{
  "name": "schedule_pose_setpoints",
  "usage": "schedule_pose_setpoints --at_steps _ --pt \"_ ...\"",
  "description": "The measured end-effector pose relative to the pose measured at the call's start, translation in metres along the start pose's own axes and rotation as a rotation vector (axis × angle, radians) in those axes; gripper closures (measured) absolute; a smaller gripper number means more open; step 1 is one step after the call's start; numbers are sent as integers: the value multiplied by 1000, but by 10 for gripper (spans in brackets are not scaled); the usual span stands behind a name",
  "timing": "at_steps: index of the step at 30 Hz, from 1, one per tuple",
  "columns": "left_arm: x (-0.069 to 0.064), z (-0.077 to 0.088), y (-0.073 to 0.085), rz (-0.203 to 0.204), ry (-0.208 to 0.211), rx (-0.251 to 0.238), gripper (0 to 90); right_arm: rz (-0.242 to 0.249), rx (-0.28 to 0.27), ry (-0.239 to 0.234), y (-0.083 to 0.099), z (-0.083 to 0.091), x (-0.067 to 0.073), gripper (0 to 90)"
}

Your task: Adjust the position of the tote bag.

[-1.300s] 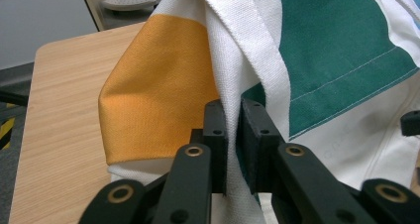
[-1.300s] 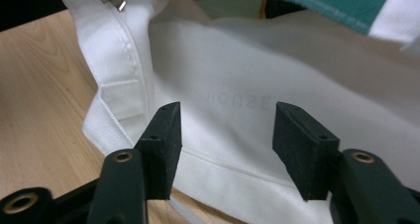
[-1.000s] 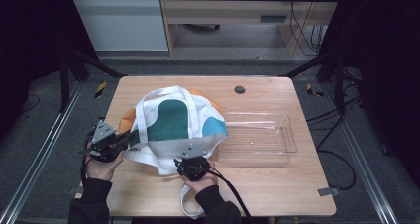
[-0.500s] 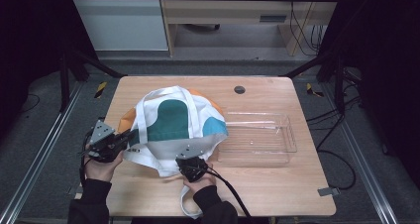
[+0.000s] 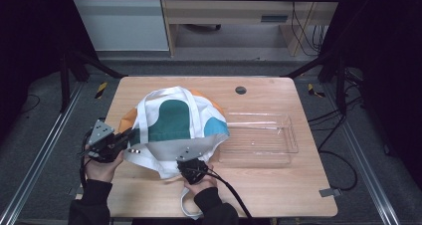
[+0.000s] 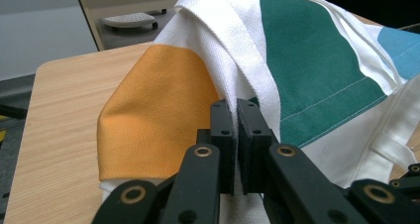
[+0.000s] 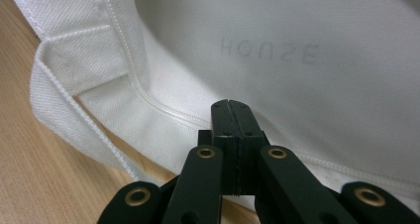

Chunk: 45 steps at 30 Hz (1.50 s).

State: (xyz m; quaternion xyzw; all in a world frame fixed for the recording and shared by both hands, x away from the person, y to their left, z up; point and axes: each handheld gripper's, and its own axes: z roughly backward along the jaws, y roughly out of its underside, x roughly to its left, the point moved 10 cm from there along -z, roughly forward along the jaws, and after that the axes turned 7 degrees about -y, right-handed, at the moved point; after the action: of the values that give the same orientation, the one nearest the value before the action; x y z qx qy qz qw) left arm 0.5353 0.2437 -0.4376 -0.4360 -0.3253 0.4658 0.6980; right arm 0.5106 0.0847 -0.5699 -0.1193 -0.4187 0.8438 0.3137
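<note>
A white tote bag [image 5: 171, 120] with green, orange and teal patches lies bunched on the left half of the wooden table [image 5: 278, 195]. My left gripper [image 5: 130, 136] holds its left side. In the left gripper view the jaws [image 6: 236, 107] are shut on a white fold of the bag [image 6: 317, 60], beside the orange patch. My right gripper [image 5: 190, 159] is at the bag's near edge. Its jaws [image 7: 230, 105] are shut on the stitched white hem of the bag [image 7: 277, 50], below faint mirrored lettering. One white strap [image 5: 186, 205] trails toward the table's front edge.
A clear plastic tray [image 5: 293, 145] sits right of the bag, its left end touching the cloth. A small dark round hole [image 5: 241, 90] marks the table's far side. Bare wood stretches along the front right and far left of the table.
</note>
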Motion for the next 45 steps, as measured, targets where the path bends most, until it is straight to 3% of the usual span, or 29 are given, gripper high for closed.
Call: schedule_pose_setpoints --at_steps 12,20,22,24,25,26,30,35,45 --pt "-1 7 -15 29 23 -40 879 8 -1 6 0 0 0 900" --pt "0 5 -9 40 22 -31 879 -10 6 6 0 1 0 900" --pt "0 4 -7 36 19 -27 877 -10 -34 18 -7 5 -3 900" --pt "0 3 -7 37 15 -26 874 -19 -104 22 -19 13 -4 900" --pt "1 3 -7 39 14 -26 868 -23 -168 37 -34 22 -8 900" --pt "1 3 -6 38 8 -27 863 -26 -181 43 -38 24 -9 900" --pt "1 2 -5 33 2 -24 855 -27 -210 66 -49 29 -16 900" --pt "4 1 -2 23 -10 -11 805 -65 -238 76 -58 33 -27 900" --pt "11 8 0 -6 -31 -25 643 -34 -297 82 -76 52 -26 900"
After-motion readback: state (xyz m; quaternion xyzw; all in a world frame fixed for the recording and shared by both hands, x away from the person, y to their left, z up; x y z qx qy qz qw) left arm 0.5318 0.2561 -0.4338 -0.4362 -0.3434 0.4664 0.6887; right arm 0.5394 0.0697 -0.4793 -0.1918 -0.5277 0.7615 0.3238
